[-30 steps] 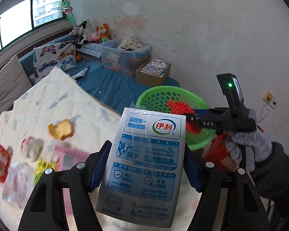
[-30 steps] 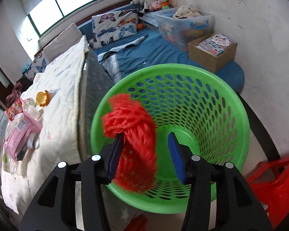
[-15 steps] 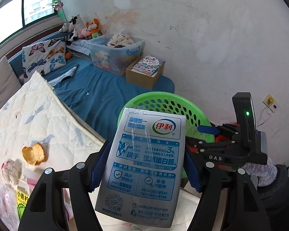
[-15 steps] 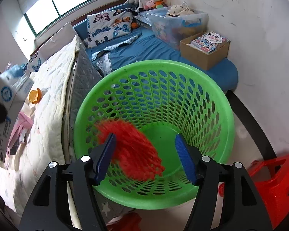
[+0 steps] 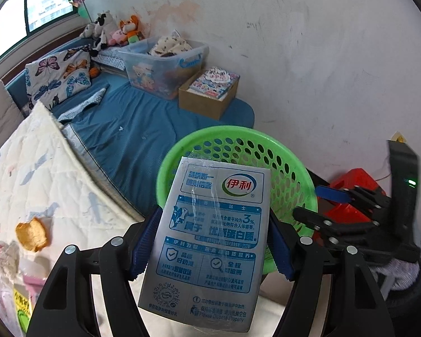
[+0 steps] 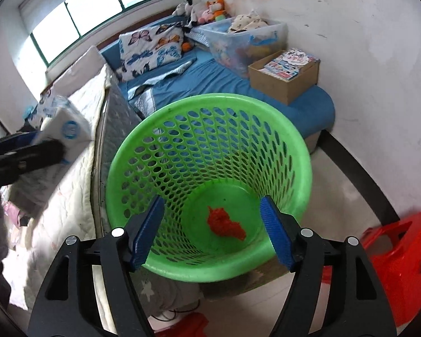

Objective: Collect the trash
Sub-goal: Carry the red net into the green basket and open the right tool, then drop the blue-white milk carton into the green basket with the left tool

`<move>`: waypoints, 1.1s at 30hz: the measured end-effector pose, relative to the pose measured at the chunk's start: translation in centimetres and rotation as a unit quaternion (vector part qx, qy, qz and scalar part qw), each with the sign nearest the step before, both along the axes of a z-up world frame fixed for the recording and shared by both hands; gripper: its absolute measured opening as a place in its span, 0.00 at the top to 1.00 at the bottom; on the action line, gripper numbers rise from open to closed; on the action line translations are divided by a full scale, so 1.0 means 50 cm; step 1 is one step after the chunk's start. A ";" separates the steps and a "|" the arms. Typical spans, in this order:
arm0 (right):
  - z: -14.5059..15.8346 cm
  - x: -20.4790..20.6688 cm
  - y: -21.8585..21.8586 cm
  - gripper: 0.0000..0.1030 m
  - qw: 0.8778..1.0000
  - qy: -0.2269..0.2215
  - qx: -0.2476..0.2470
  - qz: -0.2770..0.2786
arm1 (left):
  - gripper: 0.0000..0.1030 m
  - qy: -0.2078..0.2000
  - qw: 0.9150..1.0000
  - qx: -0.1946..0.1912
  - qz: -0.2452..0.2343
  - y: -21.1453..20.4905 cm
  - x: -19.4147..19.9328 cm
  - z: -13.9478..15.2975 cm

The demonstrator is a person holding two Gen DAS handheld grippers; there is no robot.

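The milk carton [image 5: 210, 241] is clamped in the left claw [image 5: 210, 241], near the green basket [image 5: 292, 163] rim. For a clean drop, the carton is best carried fully over the opening before release. The right claw [image 6: 212, 231] is spread wide and empty above the basket [image 6: 303, 174]. Unlike a second ago, the red mesh wad [image 6: 224, 223] is no longer held; it lies on the basket floor.

Milk carton [image 5: 210, 241]: "伊利" logo, "3%", "Please Dispose Properly".
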State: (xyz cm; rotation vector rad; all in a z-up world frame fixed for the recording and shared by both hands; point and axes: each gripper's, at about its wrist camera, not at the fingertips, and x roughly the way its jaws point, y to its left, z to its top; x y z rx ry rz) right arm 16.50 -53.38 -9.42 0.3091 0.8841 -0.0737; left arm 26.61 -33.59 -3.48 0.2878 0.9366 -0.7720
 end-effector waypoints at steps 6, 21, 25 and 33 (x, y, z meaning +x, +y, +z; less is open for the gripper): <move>0.007 -0.030 -0.013 0.31 1.000 -0.011 0.002 -0.016 | 0.34 0.019 1.000 0.017 -0.007 -0.064 0.021 -0.031; 0.011 -0.064 -0.039 0.31 0.999 -0.024 0.021 -0.040 | 0.23 0.036 0.999 0.012 -0.012 -0.126 0.007 -0.049; 0.028 -0.071 -0.025 0.31 0.999 -0.035 0.022 -0.032 | 0.23 0.014 1.000 -0.002 -0.007 -0.083 -0.019 -0.012; 0.066 -0.088 0.048 0.30 0.998 -0.054 0.008 0.005 | 0.23 -0.031 0.998 -0.043 0.032 0.057 -0.084 0.068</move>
